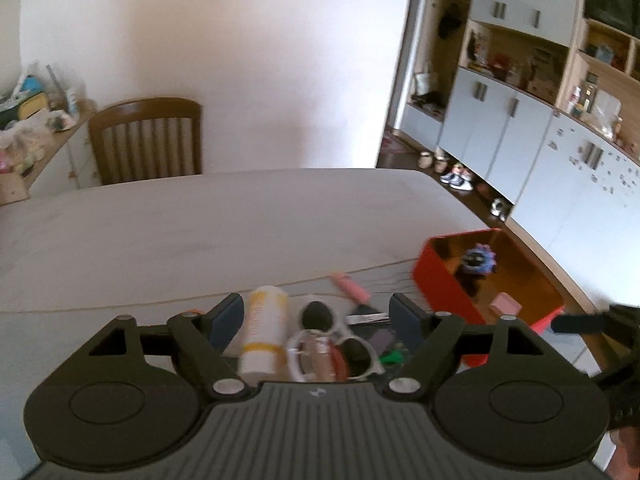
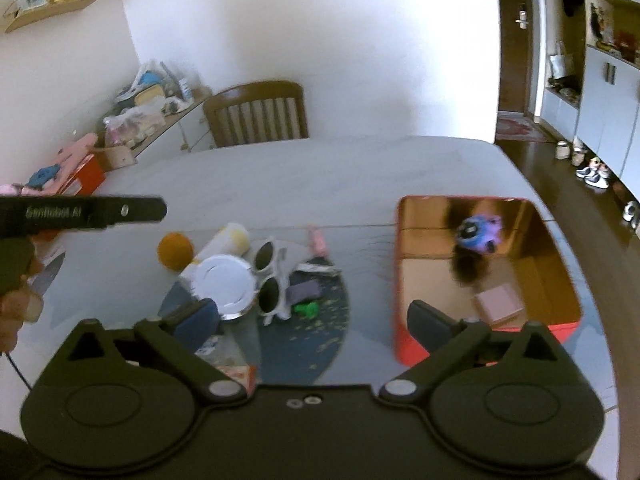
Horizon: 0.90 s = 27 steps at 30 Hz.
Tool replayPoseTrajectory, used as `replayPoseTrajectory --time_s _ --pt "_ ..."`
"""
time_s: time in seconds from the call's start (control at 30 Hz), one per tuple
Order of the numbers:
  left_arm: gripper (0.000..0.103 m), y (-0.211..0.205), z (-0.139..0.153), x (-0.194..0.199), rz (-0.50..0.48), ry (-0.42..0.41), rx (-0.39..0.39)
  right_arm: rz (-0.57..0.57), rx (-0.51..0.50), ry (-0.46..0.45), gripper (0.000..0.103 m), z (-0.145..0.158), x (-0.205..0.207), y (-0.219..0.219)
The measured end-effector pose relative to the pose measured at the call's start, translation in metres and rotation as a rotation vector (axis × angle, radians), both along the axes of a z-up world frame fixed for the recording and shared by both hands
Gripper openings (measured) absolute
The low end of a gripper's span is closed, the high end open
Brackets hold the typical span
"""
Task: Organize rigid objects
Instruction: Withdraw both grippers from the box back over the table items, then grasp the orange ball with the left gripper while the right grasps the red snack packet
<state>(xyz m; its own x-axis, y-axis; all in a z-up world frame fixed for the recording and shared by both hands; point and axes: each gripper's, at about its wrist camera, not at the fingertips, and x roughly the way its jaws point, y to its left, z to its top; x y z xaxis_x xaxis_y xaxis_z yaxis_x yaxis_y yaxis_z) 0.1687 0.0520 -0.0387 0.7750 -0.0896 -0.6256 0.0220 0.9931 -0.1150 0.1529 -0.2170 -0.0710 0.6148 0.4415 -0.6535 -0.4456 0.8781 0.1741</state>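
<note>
While both grippers hang above the pale grey table, a loose heap of small things lies on a dark blue round mat near its front edge. Farthest left in the right wrist view, a person's hand holds the left gripper's black body, which reaches in from the frame edge. Next comes an orange ball, then a white tube with yellow bands, lying on its side just beside the ball. A shiny silver round lid sits in front of the tube, touching white-framed sunglasses with dark lenses on its right. A pink stick-shaped item, too blurred to identify, lies behind the sunglasses, and a small green piece and a flat purple piece rest on the mat. Well apart to the right stands a red rectangular tin box with a gold inside, holding a purple and blue toy with dark hair and a pink flat block.

The left gripper stands fairly wide open over the tube and sunglasses, pressing on nothing. The right gripper is spread as wide as it goes and empty, one finger before the mat, the other before the box's near wall.
</note>
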Motion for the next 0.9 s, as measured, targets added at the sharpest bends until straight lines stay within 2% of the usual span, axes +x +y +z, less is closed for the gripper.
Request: replayPoseTrajectory --time_s 0.1,0.4,0.67,0.9 --pt "0.084 0.018 -0.006 -0.003 0.028 0.001 0.002 0.016 -0.015 0.020 0.102 -0.009 -0.005 0.016" --pt "0.084 0.061 -0.028 0.004 0.101 0.015 0.027 0.051 -0.078 0.072 0.102 -0.034 -0.016 0.058" --pt "0.084 0.092 -0.063 0.023 0.156 0.056 0.041 -0.051 -0.141 0.098 0.102 -0.052 -0.009 0.079" --pt "0.084 0.099 -0.088 0.044 0.157 0.105 0.029 -0.104 -0.193 0.118 0.101 -0.068 0.001 0.089"
